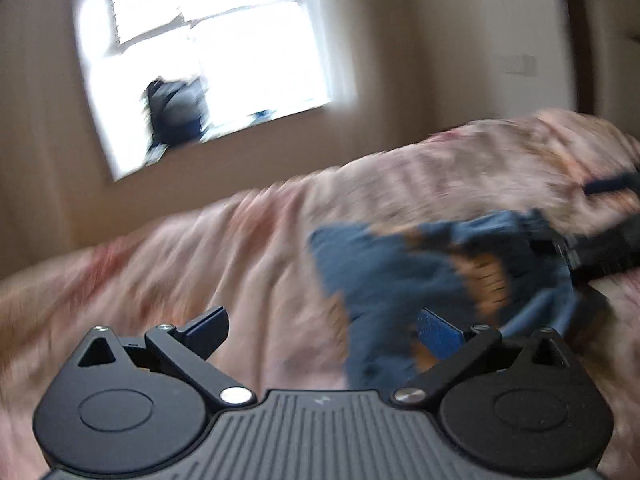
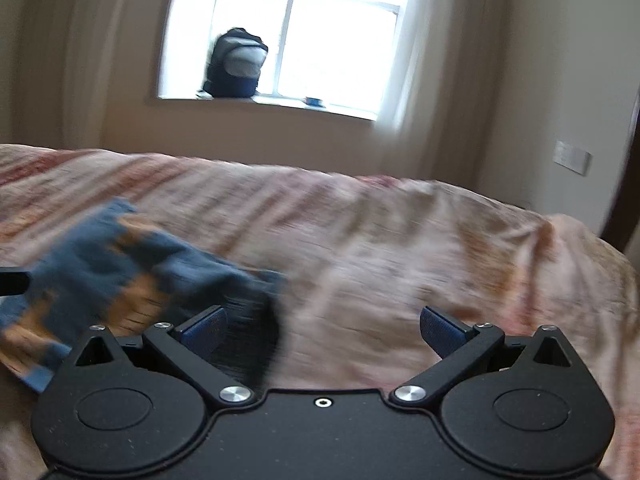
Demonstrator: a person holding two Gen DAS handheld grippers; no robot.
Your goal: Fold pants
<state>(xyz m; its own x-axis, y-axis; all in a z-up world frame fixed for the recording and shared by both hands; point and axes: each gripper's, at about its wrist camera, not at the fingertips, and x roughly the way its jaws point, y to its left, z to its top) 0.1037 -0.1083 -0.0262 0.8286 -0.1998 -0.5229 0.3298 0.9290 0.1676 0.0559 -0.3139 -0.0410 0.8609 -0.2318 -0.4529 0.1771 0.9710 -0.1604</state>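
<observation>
Fingers of both the left gripper (image 1: 322, 332) and right gripper (image 2: 322, 330) stand released and empty, so regrasp the blue-and-orange pants (image 1: 404, 276) at flat edges on the bed (image 2: 380, 240) before folding.

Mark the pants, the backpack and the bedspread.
pants (image 2: 132, 264): right wrist view, on the blue and orange fabric at its middle.
backpack (image 2: 237, 65): right wrist view, on its pale front panel.
bedspread (image 2: 400, 240): right wrist view, on a bare pinkish stretch right of the pants.
</observation>
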